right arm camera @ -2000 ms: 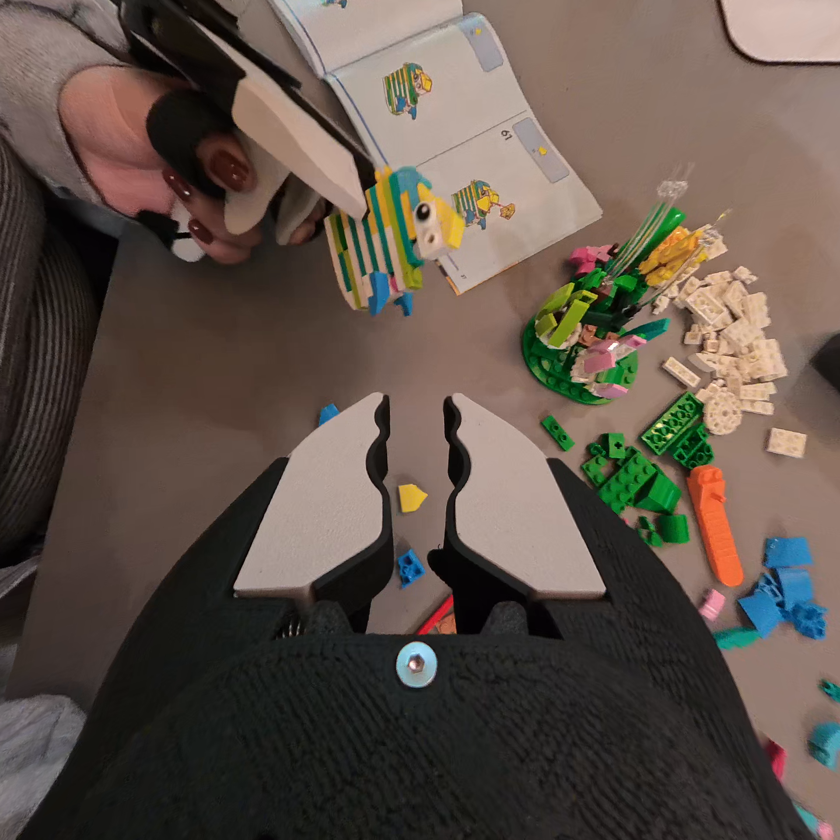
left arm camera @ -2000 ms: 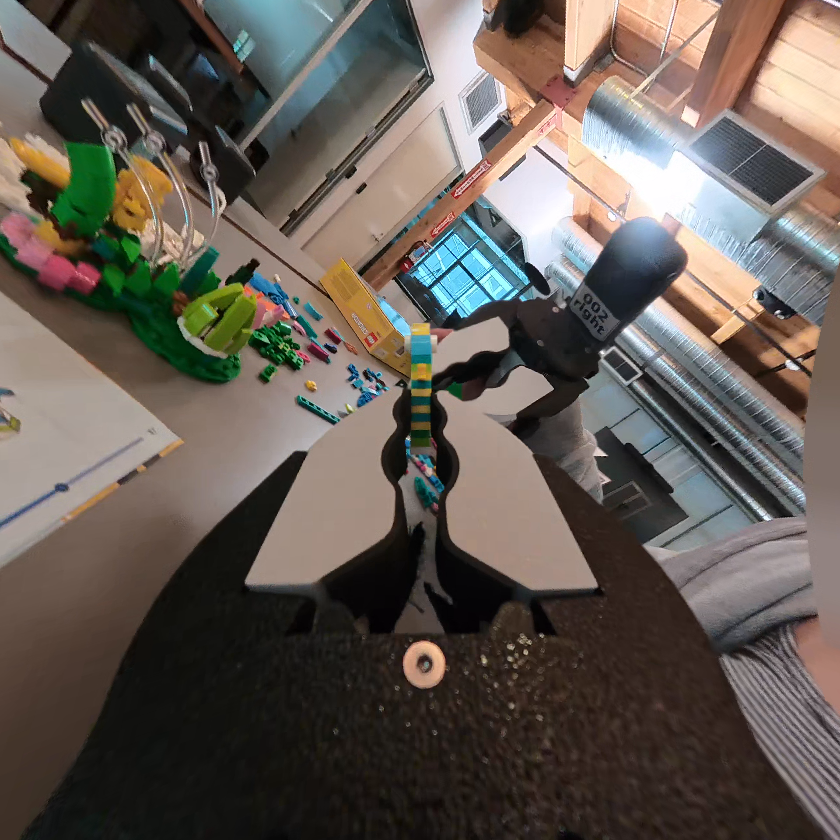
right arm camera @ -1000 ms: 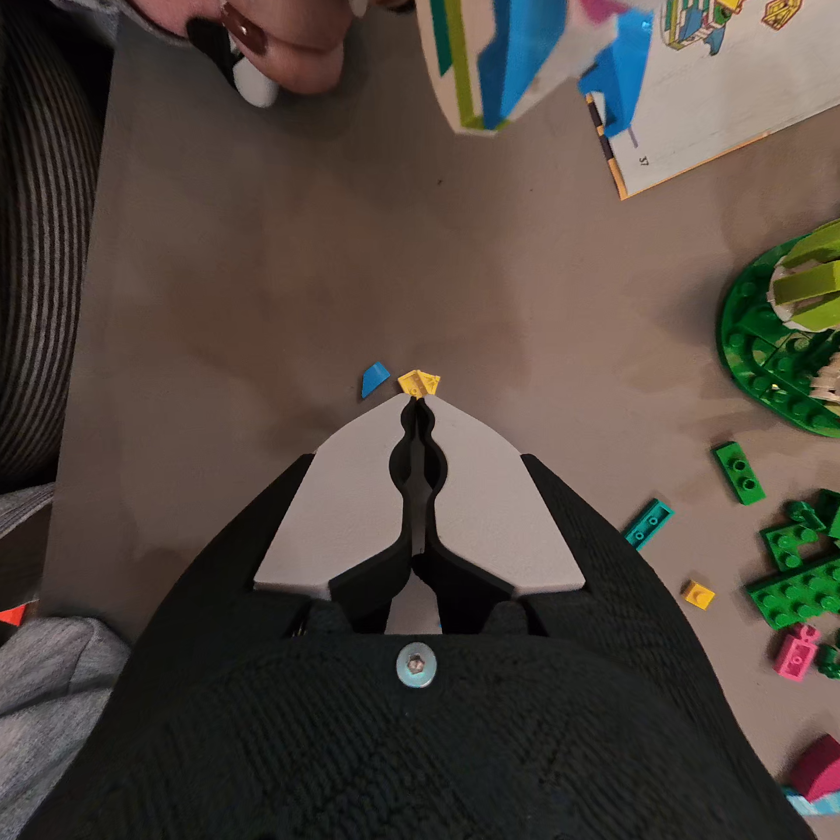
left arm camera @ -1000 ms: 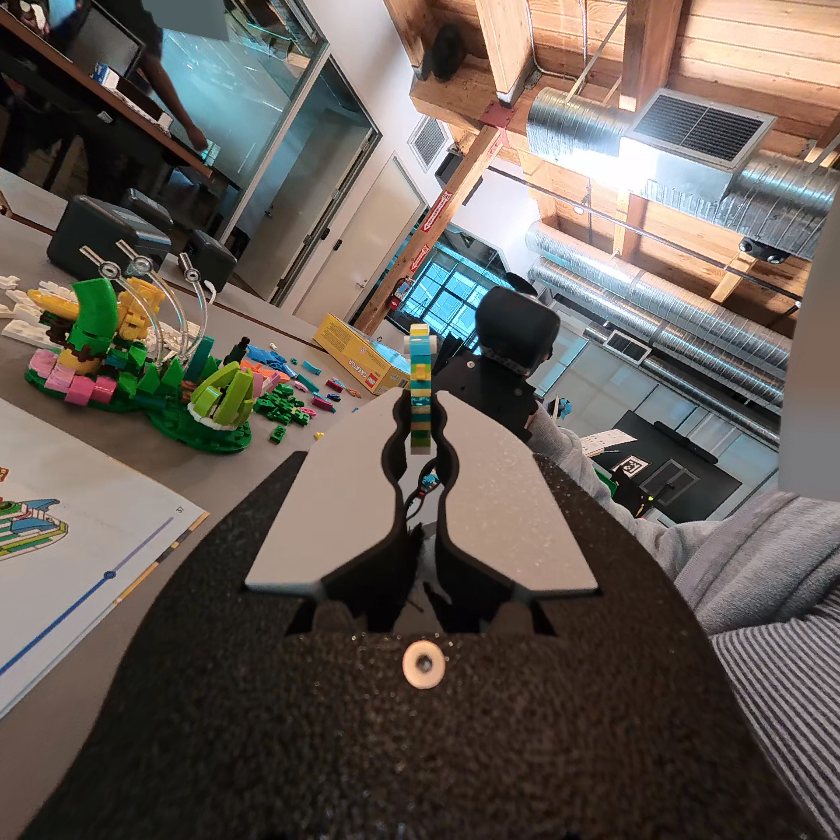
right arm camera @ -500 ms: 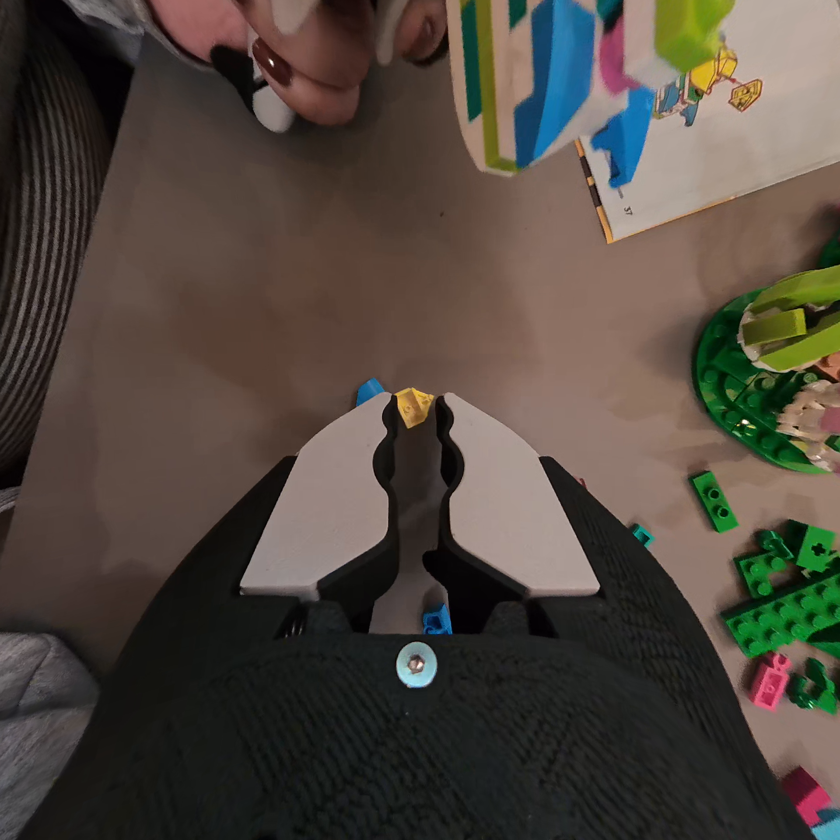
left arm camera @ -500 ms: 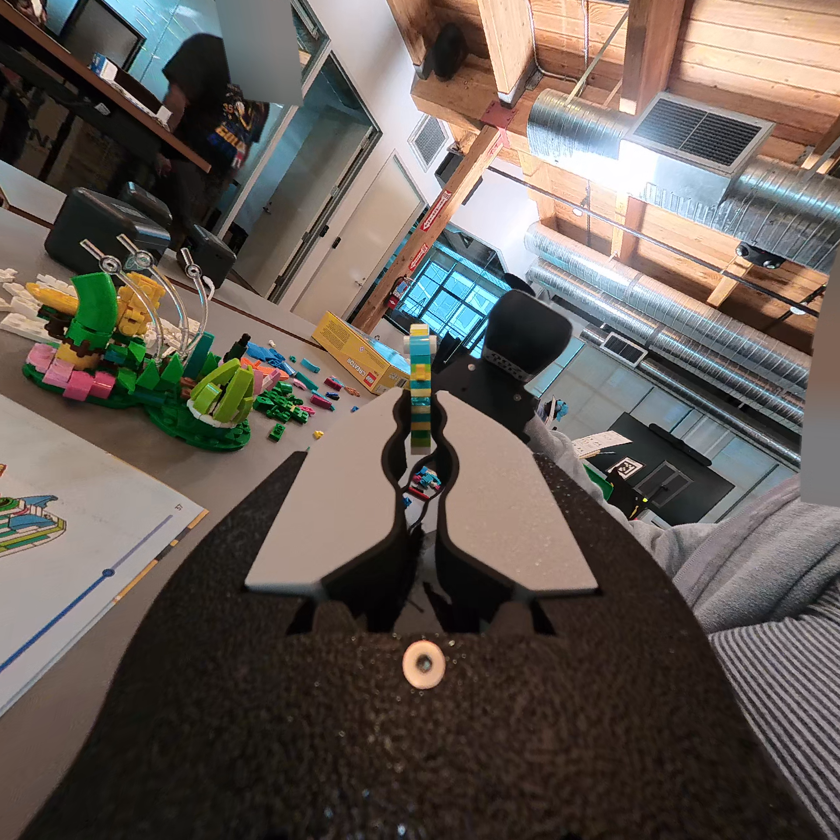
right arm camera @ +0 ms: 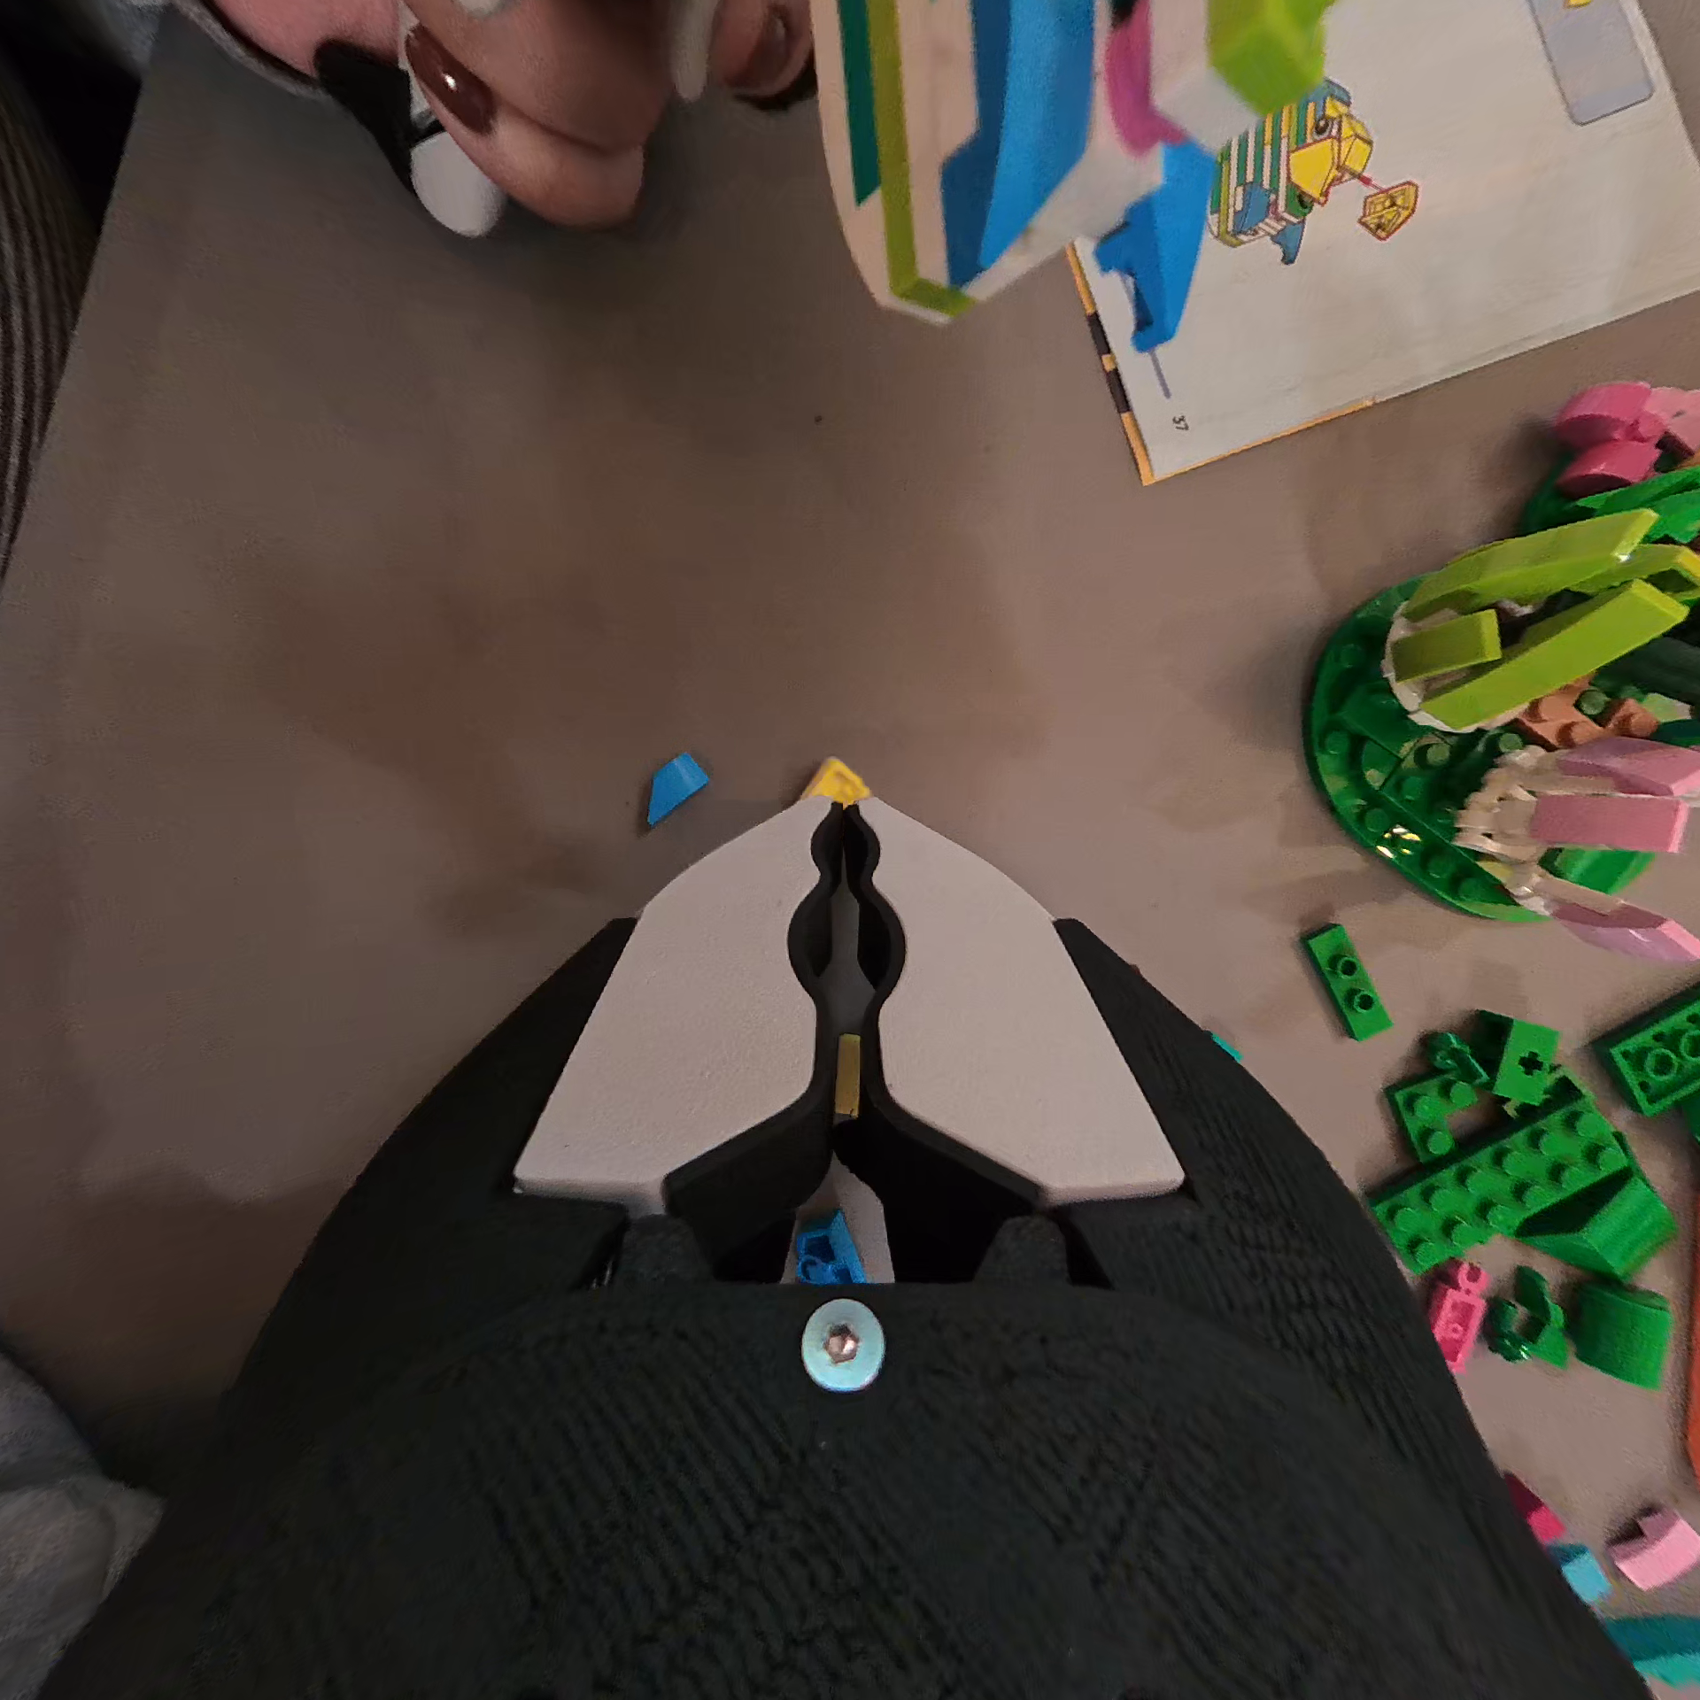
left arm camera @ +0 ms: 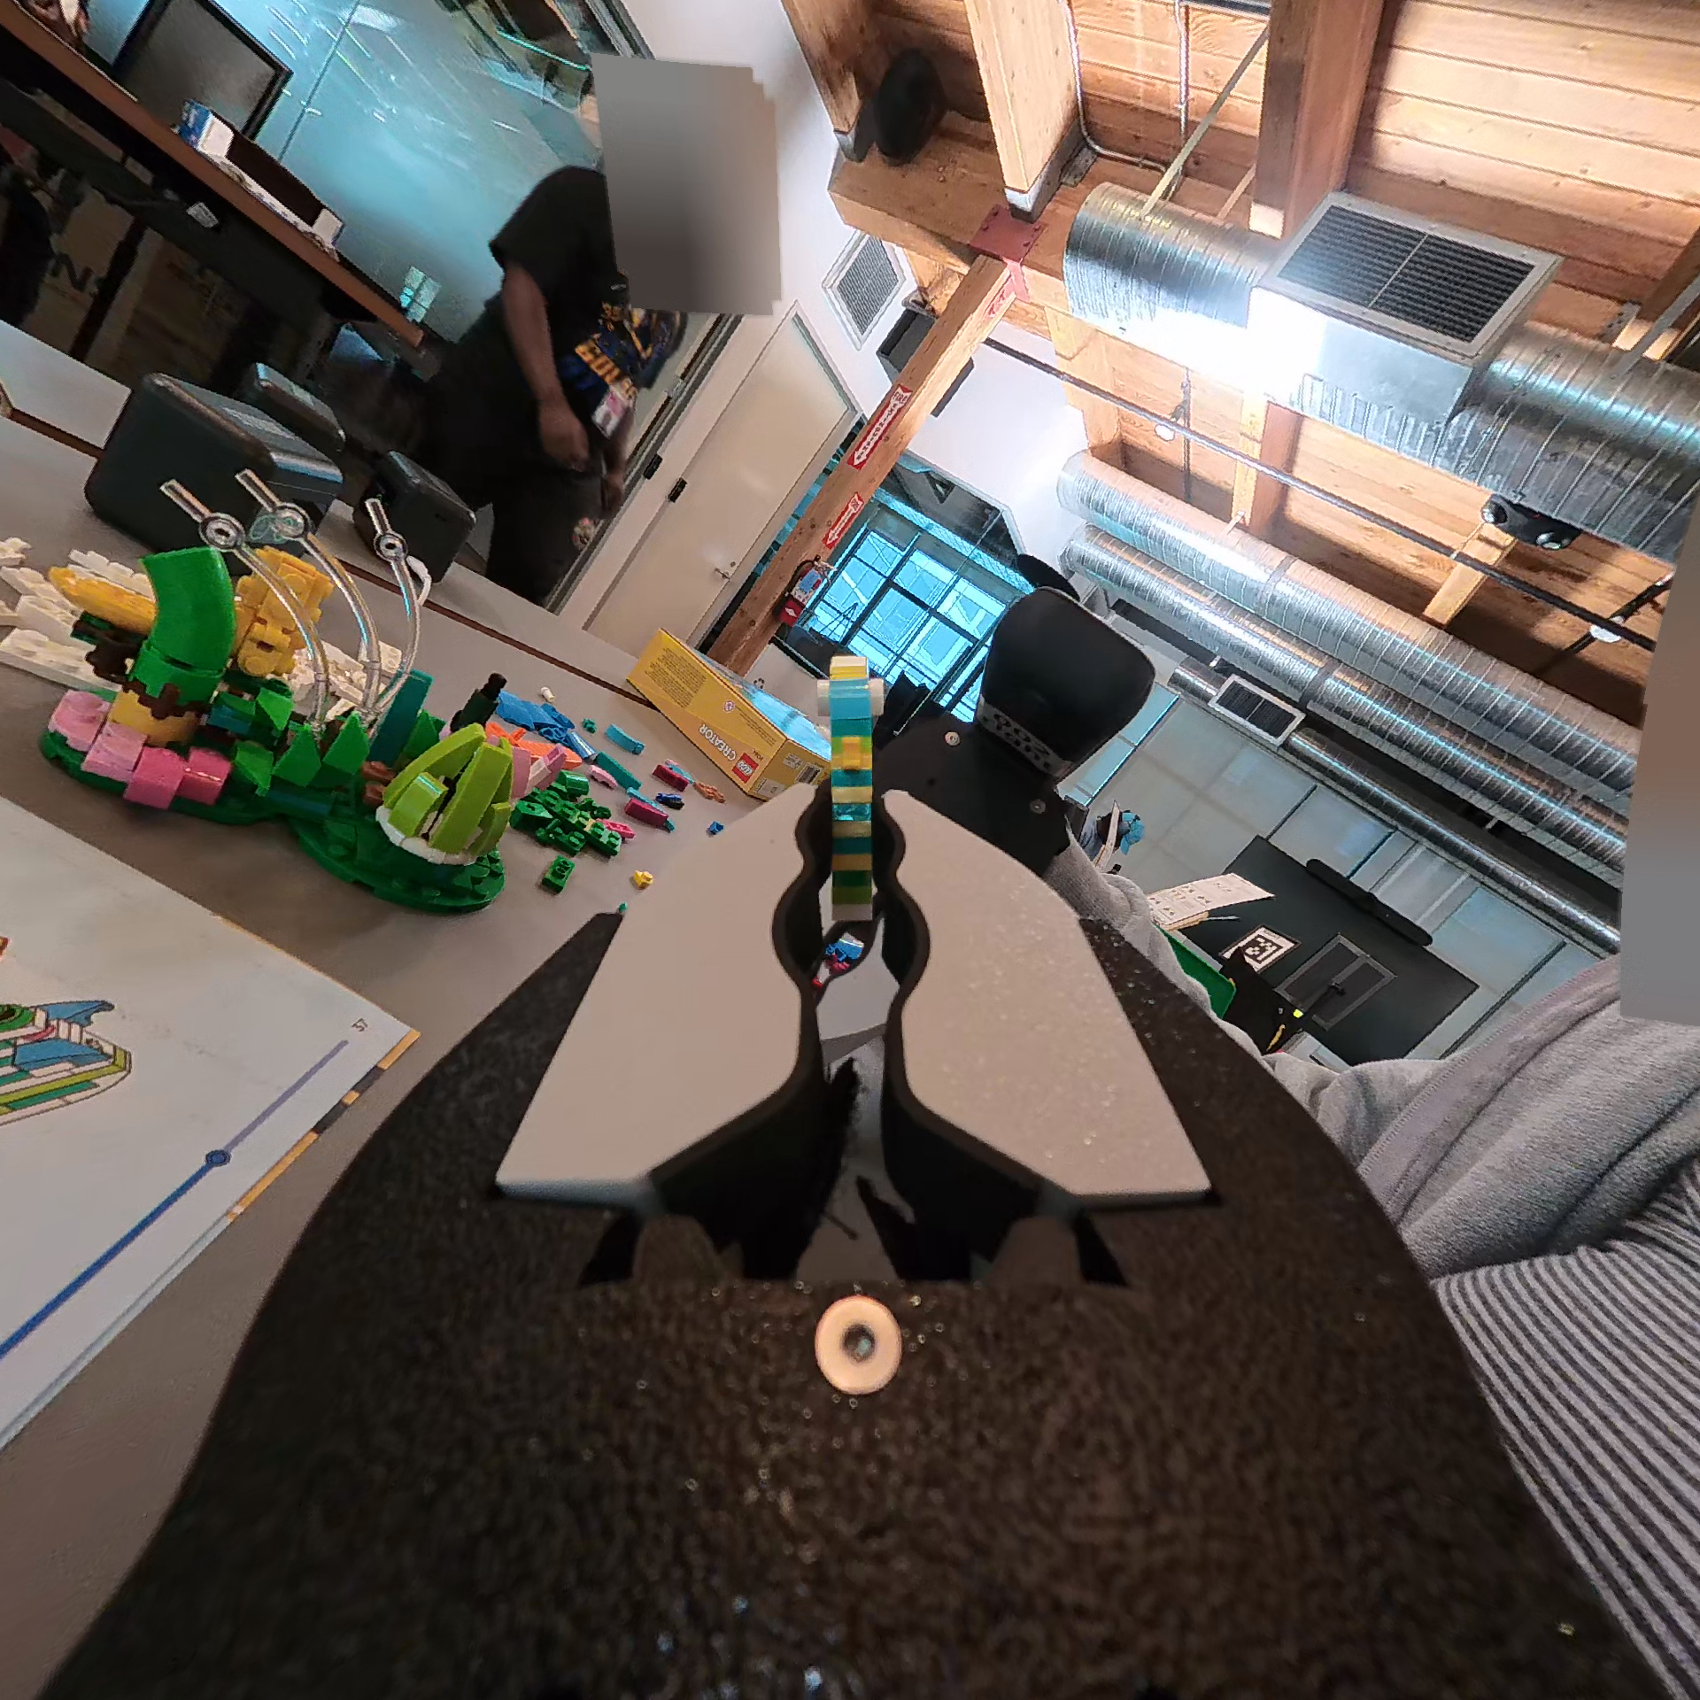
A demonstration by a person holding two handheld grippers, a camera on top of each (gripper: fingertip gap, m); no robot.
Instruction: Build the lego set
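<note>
The left gripper (left arm camera: 851,809) has two pale grey fingers (left arm camera: 699,993) with wavy black inner edges, set in a rough black body; behind the fingers sits a white washer with a screw (left arm camera: 857,1348). The right gripper (right arm camera: 842,809) is built alike, its screw washer (right arm camera: 843,1346) bluish metal. Beside the left fingers show a grey sleeve (left arm camera: 1490,1131) and a grey striped garment (left arm camera: 1582,1435)

Striped fish model (right arm camera: 993,147): blurred, cut off by top edge. Yellow piece (right arm camera: 835,784): mostly hidden behind right tool (right arm camera: 843,808) tips. Green plant model (right arm camera: 1509,736): cropped at right edge.
</note>
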